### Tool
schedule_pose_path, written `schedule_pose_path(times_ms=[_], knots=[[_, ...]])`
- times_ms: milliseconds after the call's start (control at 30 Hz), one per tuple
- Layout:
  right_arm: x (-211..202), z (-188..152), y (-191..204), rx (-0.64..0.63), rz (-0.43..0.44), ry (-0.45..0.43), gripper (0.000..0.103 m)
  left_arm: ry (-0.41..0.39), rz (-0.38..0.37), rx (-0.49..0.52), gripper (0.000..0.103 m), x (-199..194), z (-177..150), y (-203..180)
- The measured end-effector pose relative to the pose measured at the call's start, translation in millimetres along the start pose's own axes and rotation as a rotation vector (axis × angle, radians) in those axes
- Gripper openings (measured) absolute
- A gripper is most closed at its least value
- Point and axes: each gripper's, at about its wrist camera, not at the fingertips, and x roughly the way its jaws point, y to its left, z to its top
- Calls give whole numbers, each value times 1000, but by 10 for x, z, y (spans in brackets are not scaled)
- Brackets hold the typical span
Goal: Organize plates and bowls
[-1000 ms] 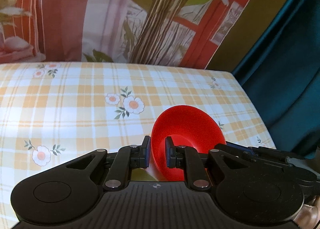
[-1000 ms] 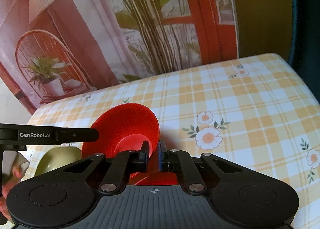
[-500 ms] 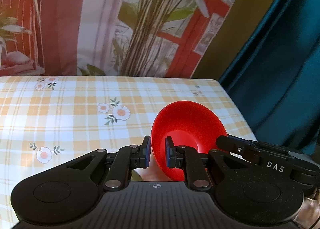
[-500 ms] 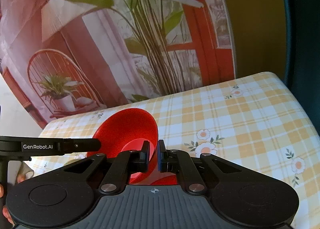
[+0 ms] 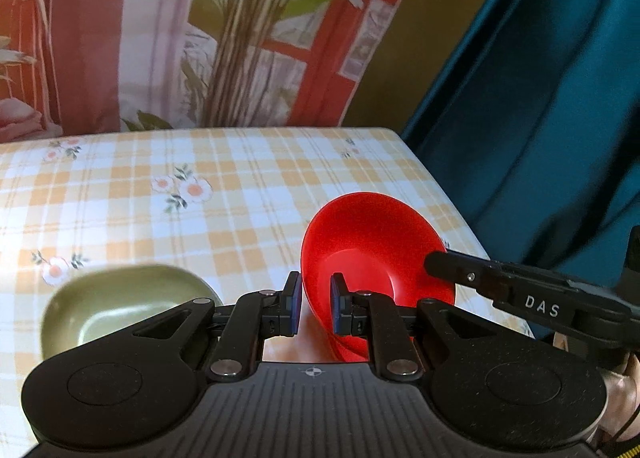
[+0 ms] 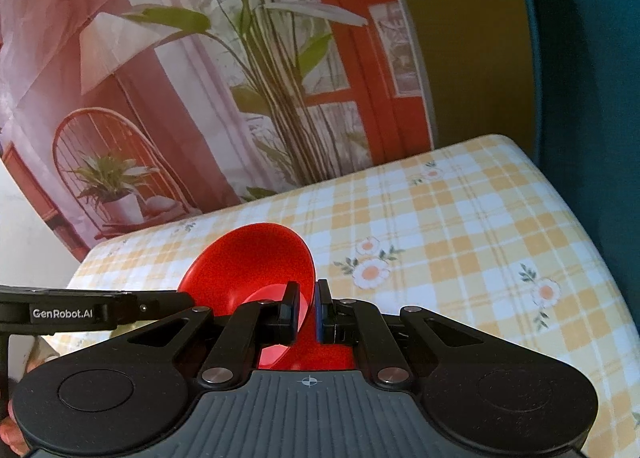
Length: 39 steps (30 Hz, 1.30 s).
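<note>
- Left gripper: jaws clenched on the near rim of a red bowl, one blue pad outside the wall and one inside; the bowl is tilted, its opening turned up and away from the camera.
- Right gripper: jaws closed on the rim of a red bowl in the same manner. Whether both grippers hold one bowl cannot be told.
- Each view shows the other gripper's black finger touching or overlapping the red bowl's far side.
- Checked tablecloth: beyond the red bowl it runs bare to a printed backdrop; right of the bowl the table edge lies near, with a teal curtain past it.
- Green bowl: rests on the cloth left of the red bowl, apart from it, blurred and partly covered by the left gripper's body.
- Under the red bowl, the gripper bodies hide the cloth; contact with the table cannot be judged.
</note>
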Motion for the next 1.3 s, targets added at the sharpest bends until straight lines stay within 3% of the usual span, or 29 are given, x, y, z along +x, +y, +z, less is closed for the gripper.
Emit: schedule_pose_path(times_ms=[467,1000,1300], knots=[[-52,-262,-181,22,-41,30,8,61,-21,32,16,86,-213,-142],[-11,-316,-232,25,-46,41,9,89,-19,27,16,170,-266,-150],[-2,-319,-232,37,-44,42,16,93,-16,21,16,196,-259,-130]])
